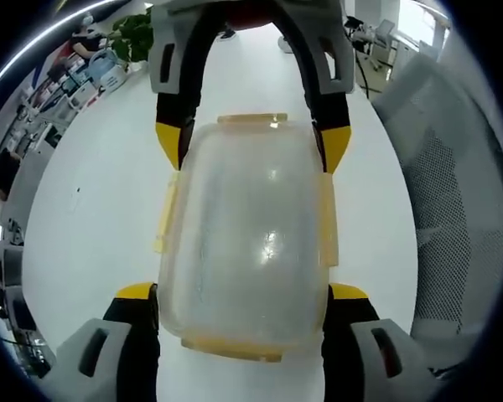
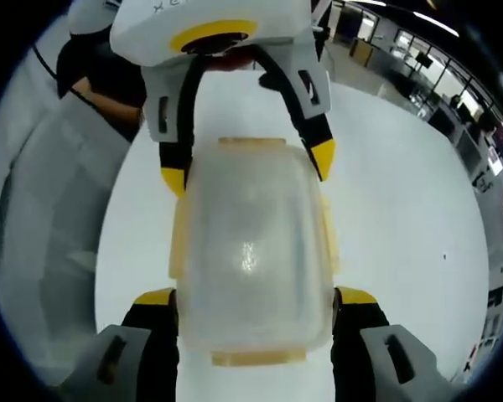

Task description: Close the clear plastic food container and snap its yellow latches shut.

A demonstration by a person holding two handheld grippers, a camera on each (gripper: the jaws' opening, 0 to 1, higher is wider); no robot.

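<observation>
Two grippers, left gripper [image 1: 243,306] and right gripper [image 2: 256,311], hold the food container [image 1: 247,234] on the white counter [image 1: 92,226] from opposite ends, fingers clamped against its sides. Yellow latches [image 1: 328,226] look unsnapped; uneven squeezing could skid it sideways.

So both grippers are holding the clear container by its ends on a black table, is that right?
Not quite: the table is white, not black, as the left gripper view shows. Both grippers, left and right, do straddle the clear container from opposite ends.
</observation>
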